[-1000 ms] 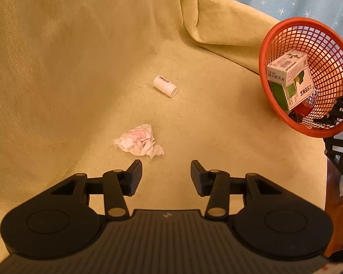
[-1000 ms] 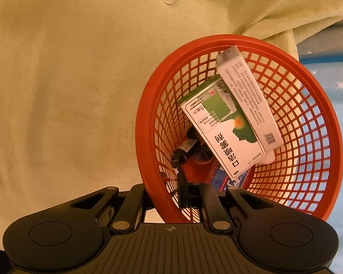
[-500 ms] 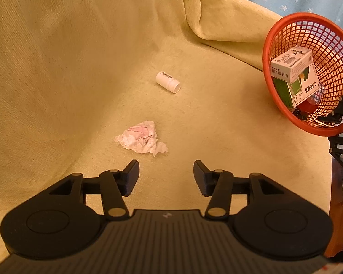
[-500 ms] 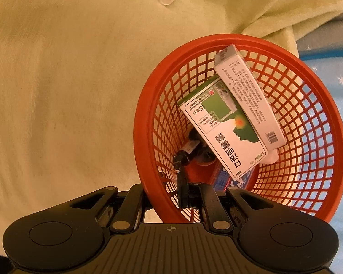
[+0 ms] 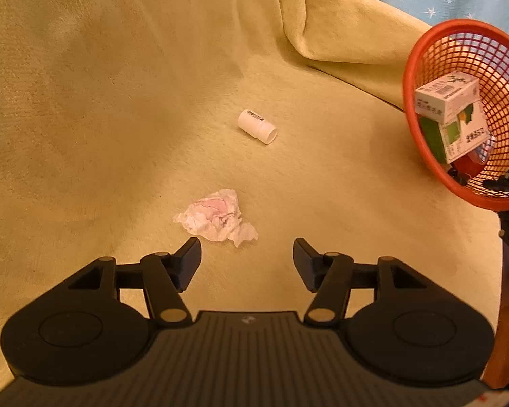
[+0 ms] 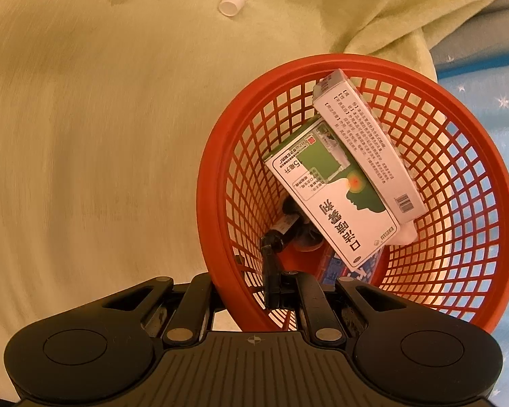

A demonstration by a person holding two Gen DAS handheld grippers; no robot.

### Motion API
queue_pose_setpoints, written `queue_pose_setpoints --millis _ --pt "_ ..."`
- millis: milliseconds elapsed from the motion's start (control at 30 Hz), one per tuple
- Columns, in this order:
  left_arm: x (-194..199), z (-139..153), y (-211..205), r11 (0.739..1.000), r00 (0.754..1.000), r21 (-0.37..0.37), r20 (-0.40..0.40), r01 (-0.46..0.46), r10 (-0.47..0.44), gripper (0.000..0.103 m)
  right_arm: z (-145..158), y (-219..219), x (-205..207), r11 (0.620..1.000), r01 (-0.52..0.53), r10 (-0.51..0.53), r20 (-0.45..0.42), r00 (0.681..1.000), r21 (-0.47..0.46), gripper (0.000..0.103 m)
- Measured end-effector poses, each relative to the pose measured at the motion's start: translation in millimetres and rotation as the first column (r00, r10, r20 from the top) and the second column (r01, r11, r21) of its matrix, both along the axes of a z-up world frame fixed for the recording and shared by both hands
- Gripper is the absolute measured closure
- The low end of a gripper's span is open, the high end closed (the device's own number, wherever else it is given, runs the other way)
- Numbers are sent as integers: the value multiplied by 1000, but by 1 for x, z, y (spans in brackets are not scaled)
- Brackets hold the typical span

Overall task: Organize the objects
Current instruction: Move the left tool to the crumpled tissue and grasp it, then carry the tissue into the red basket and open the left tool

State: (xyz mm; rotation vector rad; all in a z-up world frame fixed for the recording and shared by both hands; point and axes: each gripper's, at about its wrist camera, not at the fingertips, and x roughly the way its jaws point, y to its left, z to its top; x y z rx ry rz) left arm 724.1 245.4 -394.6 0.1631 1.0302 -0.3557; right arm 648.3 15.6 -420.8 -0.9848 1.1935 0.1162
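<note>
While yellow blanket (image 5: 118,118) covers the whole surface: red basket (image 6: 217,203) at 3 o'clock, tilted, rim pinched in right gripper (image 6: 251,288); holds green-white box (image 6: 336,217) and white box (image 6: 370,149). Left gripper (image 5: 247,257) spread, empty. Crumpled tissue (image 5: 217,218) and white bottle (image 5: 257,131) at 12 o'clock beyond it.

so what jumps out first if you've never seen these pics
The red basket, tilted with its near rim clamped in the right hand-held gripper, holds two medicine boxes. On the yellow-green blanket, a white bottle lies on its side beyond a crumpled tissue, just ahead of the open left hand-held gripper.
</note>
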Motion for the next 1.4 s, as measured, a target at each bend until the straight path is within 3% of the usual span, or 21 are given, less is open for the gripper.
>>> queue_pose_setpoints --millis 300,600,700,800,967,1167,1400 --pt "25 -29 -5 995 998 83 43 -52 48 46 2 1 0 1000 5 -5 1 1000 24 98" --pt "50 -51 -16 988 999 156 38 -10 4 45 0 1 1 999 19 -19 0 1000 47 97" --pt "54 -57 -16 985 1000 174 15 -3 0 48 1 2 1 998 27 -27 2 1000 52 96" --pt "55 -59 -15 983 1000 181 0 1 -1 63 2 0 1 998 32 -32 2 999 57 96" --pt "48 -53 -18 983 1000 183 2 21 -22 72 3 0 2 997 34 -34 0 999 63 96" --pt "32 -31 -24 989 999 144 9 41 -43 73 2 1 3 997 32 -33 1 999 64 96" --pt "17 14 -39 995 996 57 32 77 -79 73 0 -1 6 998 27 -27 1 1000 60 96"
